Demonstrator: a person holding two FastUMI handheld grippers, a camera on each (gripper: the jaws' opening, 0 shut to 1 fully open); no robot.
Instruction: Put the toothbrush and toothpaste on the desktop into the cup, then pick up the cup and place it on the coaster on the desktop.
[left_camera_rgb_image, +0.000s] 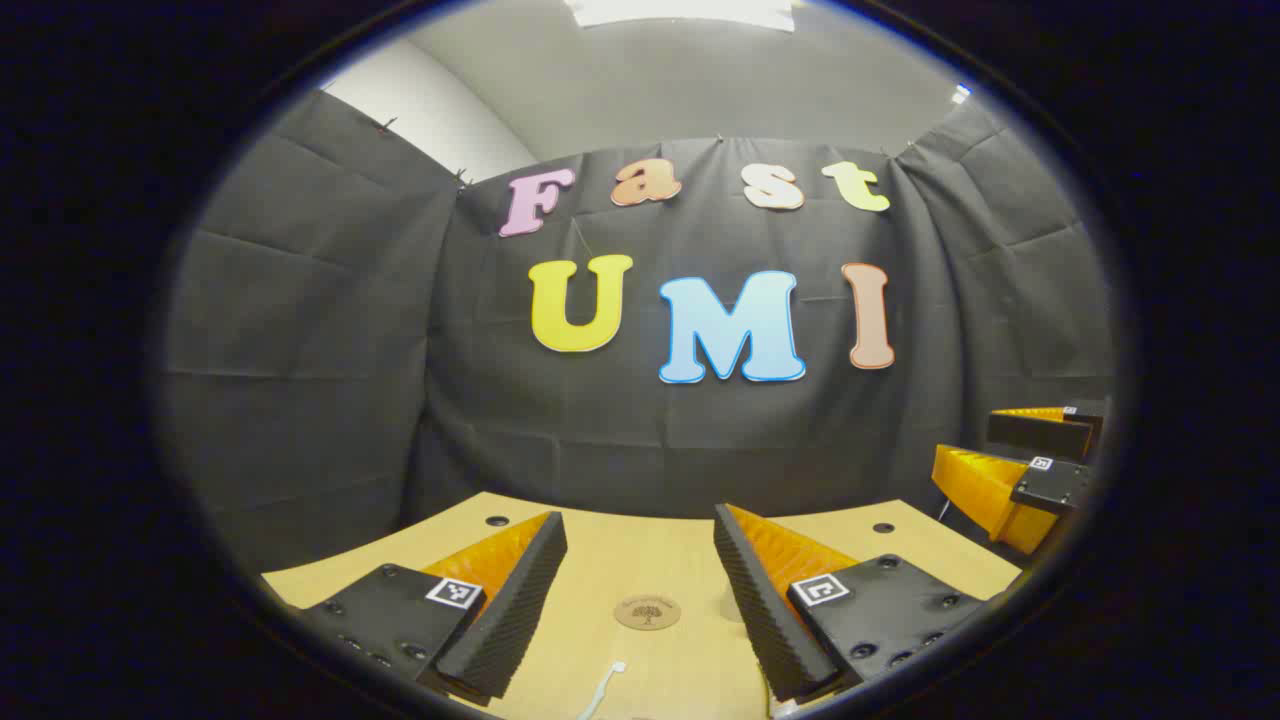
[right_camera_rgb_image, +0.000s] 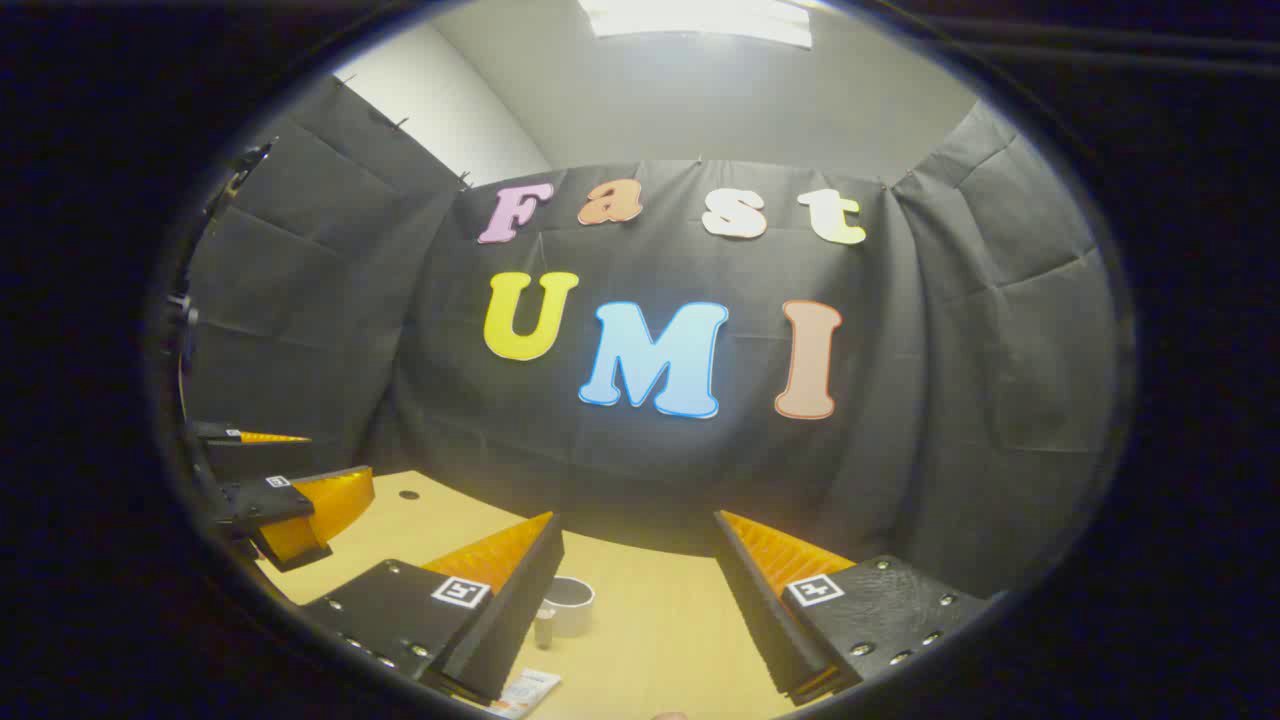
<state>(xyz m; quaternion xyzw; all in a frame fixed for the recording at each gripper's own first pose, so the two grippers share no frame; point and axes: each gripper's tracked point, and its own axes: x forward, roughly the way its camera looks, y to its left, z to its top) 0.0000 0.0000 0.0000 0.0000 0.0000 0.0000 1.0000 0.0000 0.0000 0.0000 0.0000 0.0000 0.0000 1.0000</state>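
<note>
Above the wooden surface (left_camera_rgb_image: 640, 560), the left tool (left_camera_rgb_image: 640, 590) hangs with its fingers spread wide, holding nothing. Just beyond its fingertips lies the round coaster (left_camera_rgb_image: 647, 612), and nearer than the coaster lies the white toothbrush (left_camera_rgb_image: 603, 690) (partly cut off at the edge). The right tool (right_camera_rgb_image: 638, 600) is also open and empty. Beside its left finger stands the grey cup (right_camera_rgb_image: 573, 604), and nearer than the cup lies the toothpaste (right_camera_rgb_image: 527, 692).
</note>
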